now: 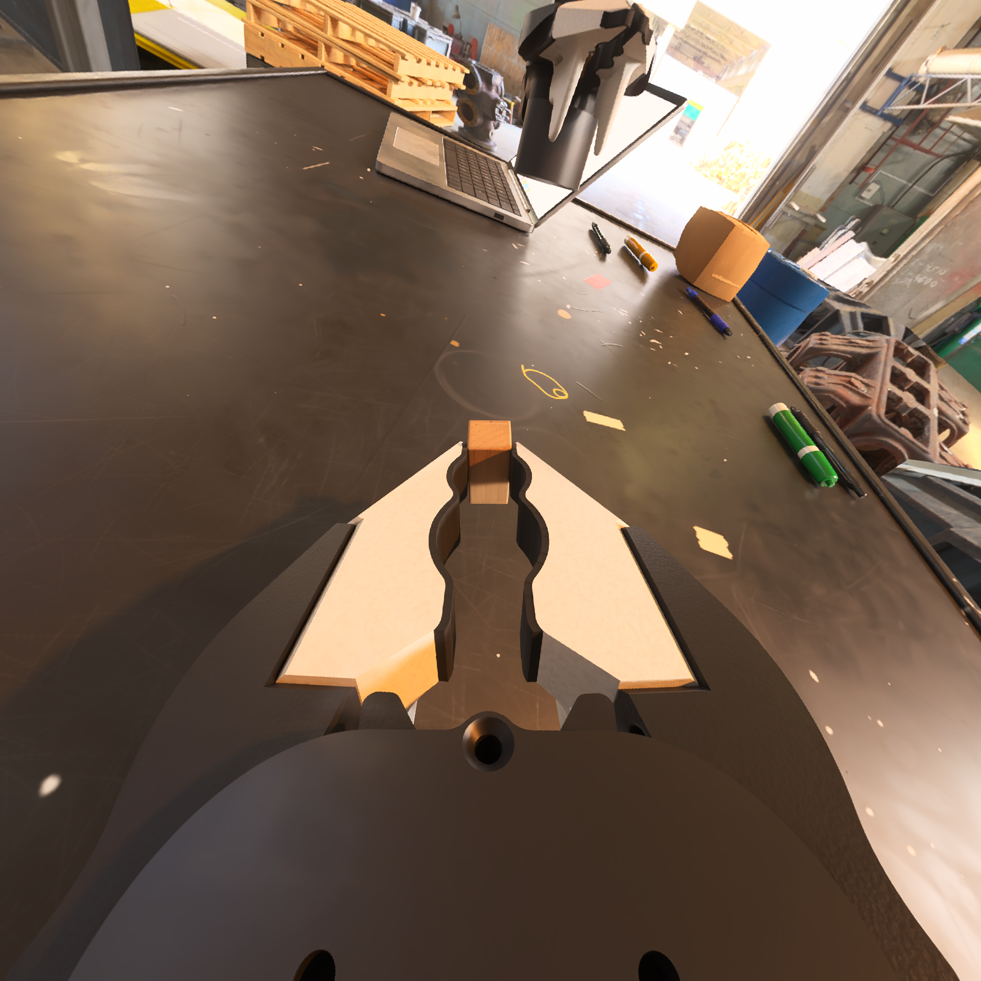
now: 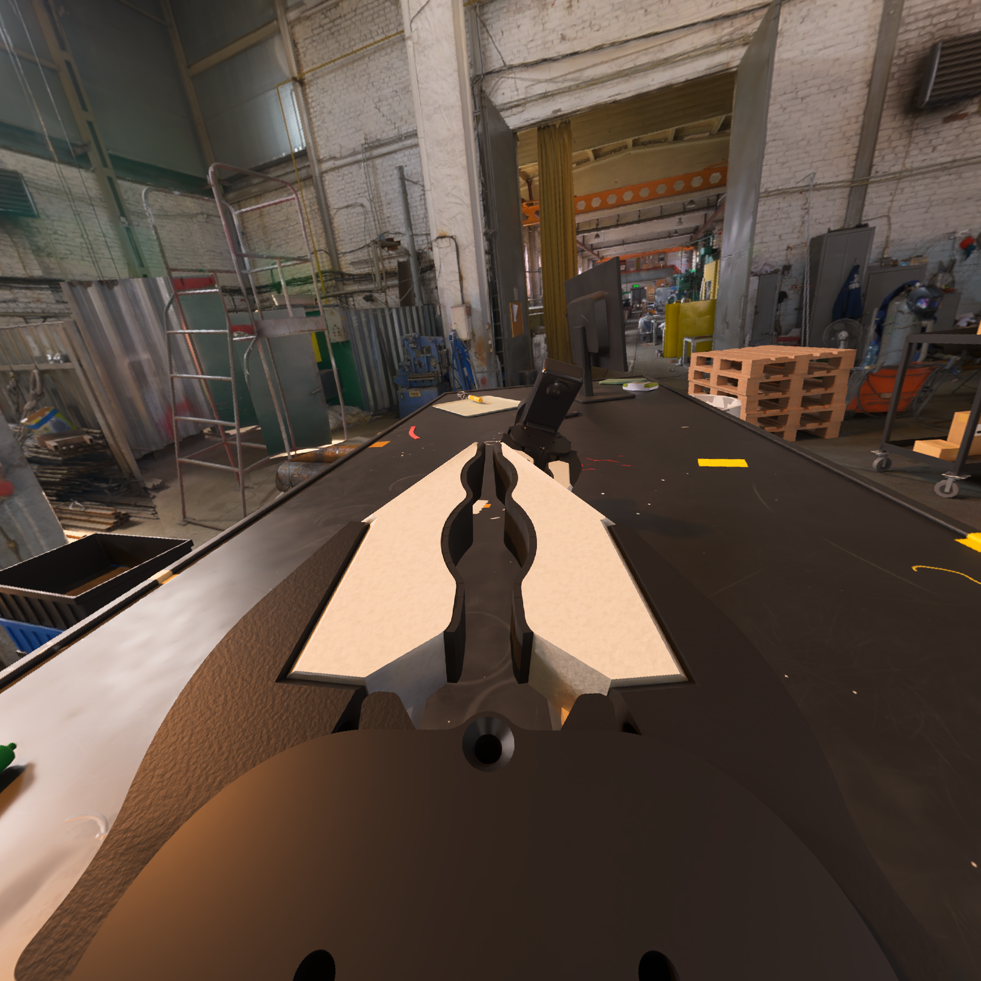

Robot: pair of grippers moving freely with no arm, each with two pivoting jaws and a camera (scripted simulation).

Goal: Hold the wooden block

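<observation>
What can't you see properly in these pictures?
- Left wrist view: the wooden block's sides are hidden by the left gripper's fingers.
- Left wrist view: the laptop's screen is partly hidden by the right gripper.
- Right wrist view: the block is out of sight behind the right gripper's own fingertips.

Big old workshop with white brick walls (image 2: pixel 610 42), stacked wooden pallets (image 2: pixel 769 387), a metal ladder (image 2: pixel 228 340), bright doorway light (image 1: pixel 743 79).

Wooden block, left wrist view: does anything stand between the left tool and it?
Nothing visible does. The wooden block already sits between the left tool's fingertips, both touching its sides. The laptop and pens lie farther off on the table.
</observation>
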